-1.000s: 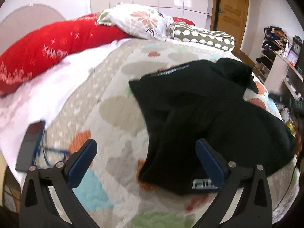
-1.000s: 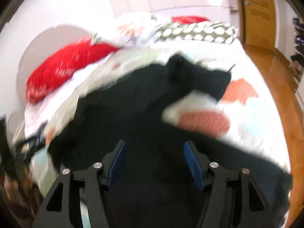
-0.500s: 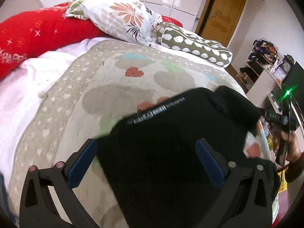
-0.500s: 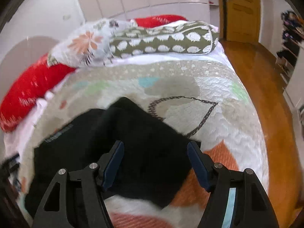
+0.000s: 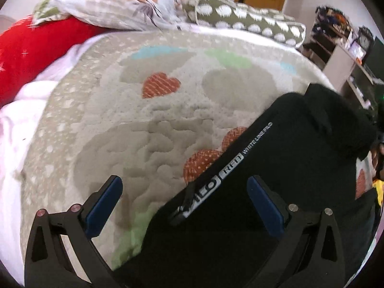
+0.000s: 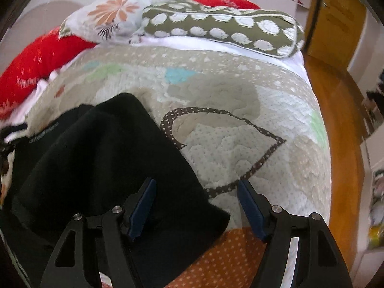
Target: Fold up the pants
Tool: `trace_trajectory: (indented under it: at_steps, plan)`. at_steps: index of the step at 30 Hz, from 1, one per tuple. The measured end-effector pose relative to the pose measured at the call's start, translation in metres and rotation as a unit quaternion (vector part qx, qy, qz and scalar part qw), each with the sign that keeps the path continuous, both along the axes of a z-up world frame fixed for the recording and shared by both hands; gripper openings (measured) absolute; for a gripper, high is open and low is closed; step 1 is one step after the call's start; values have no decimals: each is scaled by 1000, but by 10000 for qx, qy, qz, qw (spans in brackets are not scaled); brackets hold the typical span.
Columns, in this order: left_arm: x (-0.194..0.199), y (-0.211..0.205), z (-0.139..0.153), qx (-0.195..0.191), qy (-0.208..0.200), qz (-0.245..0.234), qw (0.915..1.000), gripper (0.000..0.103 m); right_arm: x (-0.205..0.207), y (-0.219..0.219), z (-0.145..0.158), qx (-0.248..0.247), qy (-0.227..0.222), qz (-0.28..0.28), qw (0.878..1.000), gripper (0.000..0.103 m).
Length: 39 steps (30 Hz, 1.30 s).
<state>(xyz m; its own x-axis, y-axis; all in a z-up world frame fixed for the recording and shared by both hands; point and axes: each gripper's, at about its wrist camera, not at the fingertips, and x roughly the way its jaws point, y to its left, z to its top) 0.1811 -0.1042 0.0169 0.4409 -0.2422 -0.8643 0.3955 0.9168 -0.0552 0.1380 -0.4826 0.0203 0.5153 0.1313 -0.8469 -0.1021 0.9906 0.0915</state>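
Pants (image 5: 276,168) bunched on quilt (image 5: 144,120), under both spread tongs (image 5: 184,204).

Both grippers' fingers (image 5: 105,204) (image 6: 141,211) spread, empty

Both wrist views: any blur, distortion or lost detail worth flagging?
Left wrist: strong fisheye bend, pillows and shelf smeared, pants print readable. Right wrist: same bend, left edge blurred, quilt stitching sharp, pants a near featureless black mass.
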Motion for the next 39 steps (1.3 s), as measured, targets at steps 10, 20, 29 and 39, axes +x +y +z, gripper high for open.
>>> trace_trajectory:
  at_steps: [10,20,29,39]
  plan:
    - [13,-25,-12,184,-63,-308,9993,95,2,8,0,-68,-219,150,9996,13]
    - [-6,-12,25,-639,-230,-337,9971,0,-52,-7,74,-805,-1484,-232,9854,8]
    - [-25,-24,36,-594,-485,-563,9955,87,-124,-16,116,-890,-1958,-207,9764,8]
    - [-26,-71,3,981,-964,-1353,9812,87,-149,-20,110,-800,-2032,-305,9754,8]
